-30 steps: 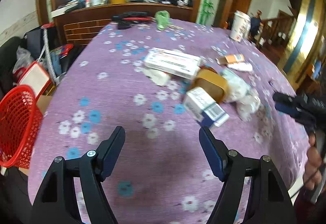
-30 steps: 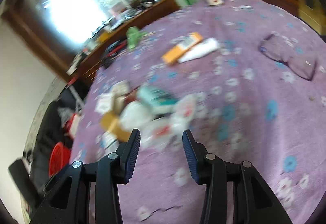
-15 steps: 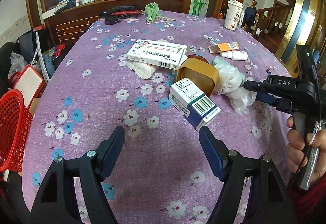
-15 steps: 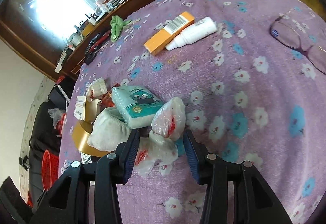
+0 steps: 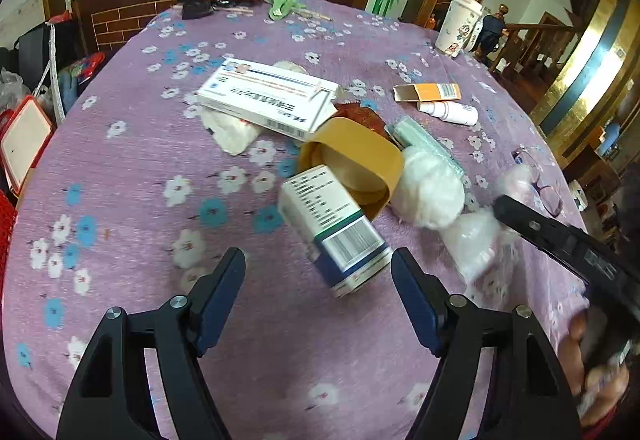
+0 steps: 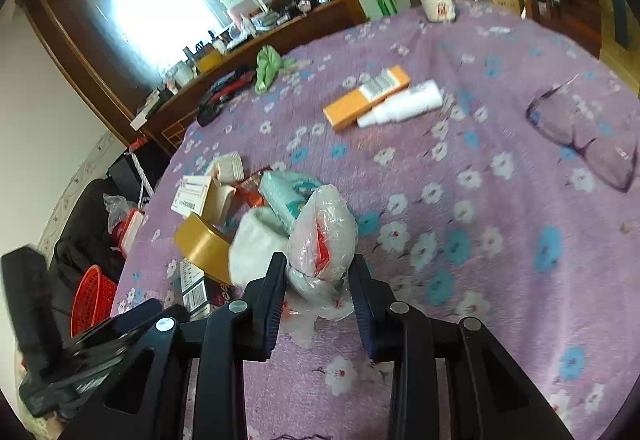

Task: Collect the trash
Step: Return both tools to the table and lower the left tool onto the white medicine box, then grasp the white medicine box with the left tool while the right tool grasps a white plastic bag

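closer now to the heap than half a second back: left gripper [image 5: 318, 272] advanced toward the small white cardboard box with a barcode and dark blue end [image 5: 334, 226], which fills more of the left wrist view and lies partly between the wide-apart fingers, neither pad touching it. right gripper [image 6: 318, 278] brought forward over the crumpled clear plastic bag with red inside [image 6: 322, 236]; jaws just been closing, bag now between them, pads at or nearly at its knotted lower part, firm contact not clear through the blur.

step in hand, as judged: first picks from the trash heap on the round table under a purple flowered cloth [image 6: 500, 280], right side gathering the bag, left side lining up on the box. bag lies at the near edge of the heap, against a white wad of tissue [image 6: 256, 244] and a pale green packet [image 6: 286, 196]; box leans against a wide roll of tan packing tape [image 5: 356, 164].

next move probably calls for finishing the squeeze on the bag's knot before lifting, since thin film slips and may drag the tissue along. for the left, a little further forward so the pads straddle the box's sides, then closing. afterwards a carry to the red mesh plastic basket [image 6: 94, 298] beside the table, likely the bin.

elsewhere, now sharp rather than smeared: long white medicine carton [image 5: 268, 98], orange carton [image 6: 366, 98], white bottle [image 6: 400, 106].
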### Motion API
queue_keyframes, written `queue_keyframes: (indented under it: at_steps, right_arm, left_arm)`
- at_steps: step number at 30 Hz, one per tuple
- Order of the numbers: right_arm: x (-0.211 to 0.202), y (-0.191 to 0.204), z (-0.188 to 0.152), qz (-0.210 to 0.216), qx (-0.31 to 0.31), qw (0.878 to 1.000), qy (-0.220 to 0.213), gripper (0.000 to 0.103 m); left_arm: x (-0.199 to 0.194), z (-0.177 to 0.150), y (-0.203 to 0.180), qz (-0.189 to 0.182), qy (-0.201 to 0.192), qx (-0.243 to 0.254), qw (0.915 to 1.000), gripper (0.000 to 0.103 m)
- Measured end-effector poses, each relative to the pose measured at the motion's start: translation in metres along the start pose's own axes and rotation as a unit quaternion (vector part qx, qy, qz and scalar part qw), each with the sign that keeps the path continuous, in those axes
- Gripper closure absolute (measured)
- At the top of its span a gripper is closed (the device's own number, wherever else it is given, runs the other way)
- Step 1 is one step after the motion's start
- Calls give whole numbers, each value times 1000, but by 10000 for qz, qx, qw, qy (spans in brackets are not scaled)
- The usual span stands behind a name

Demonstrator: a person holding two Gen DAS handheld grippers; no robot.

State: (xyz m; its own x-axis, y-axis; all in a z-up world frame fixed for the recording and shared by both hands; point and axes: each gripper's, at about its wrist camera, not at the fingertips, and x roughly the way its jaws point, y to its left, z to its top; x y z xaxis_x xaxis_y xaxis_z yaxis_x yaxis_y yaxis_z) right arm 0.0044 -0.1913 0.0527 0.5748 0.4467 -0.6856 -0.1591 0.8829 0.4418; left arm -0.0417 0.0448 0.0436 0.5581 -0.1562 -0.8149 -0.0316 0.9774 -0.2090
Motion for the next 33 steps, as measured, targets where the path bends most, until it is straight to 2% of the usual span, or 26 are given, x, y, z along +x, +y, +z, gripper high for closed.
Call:
queue_keyframes:
  at_steps: [4, 9, 10, 12, 14, 18, 22, 24, 25, 30, 33]
  right_arm:
    - [-15, 0, -2, 17, -28, 9999, -160, 69]
    - [-23, -1, -4, 88, -65, 9997, -197, 69]
    - [-24, 0, -4, 102, -78, 9997, -196, 69]
    - [-25, 1, -6, 138, -106, 9997, -174, 69]
    - [-25, 4, -9, 178, -140, 9996, -153, 69]
    - [-18, 15, -15, 205, -258, 9994, -77, 69]
    - [-13, 27, -22, 184, -440, 9989, -7, 69]
    - [-12, 31, -24, 160, -517, 9985, -15, 69]
    - [-12, 33, -25, 160, -563, 9983, -27, 69]
    - [-7, 47, -33, 171, -790, 9967, -57, 69]
    - [-2, 56, -37, 206, -897, 9958, -19, 69]
  left_arm:
    - [14, 6, -14, 218, -1, 37, 9998, 29]
    - [27, 6, -21, 632, -50, 342, 9974, 30]
    - [27, 5, -19, 658, -77, 387, 9971, 33]
    - [26, 4, -15, 697, -70, 430, 9966, 55]
    - [25, 3, -6, 688, -44, 413, 9968, 61]
    - [24, 6, 13, 803, -62, 268, 9964, 61]
    - [29, 4, 20, 729, -51, 260, 9970, 61]
    - [28, 0, 21, 621, -116, 247, 9977, 70]
    - [27, -2, 21, 593, -156, 237, 9978, 70]
    - [8, -19, 20, 693, -681, 338, 9947, 70]
    - [0, -25, 22, 643, -847, 367, 9937, 70]
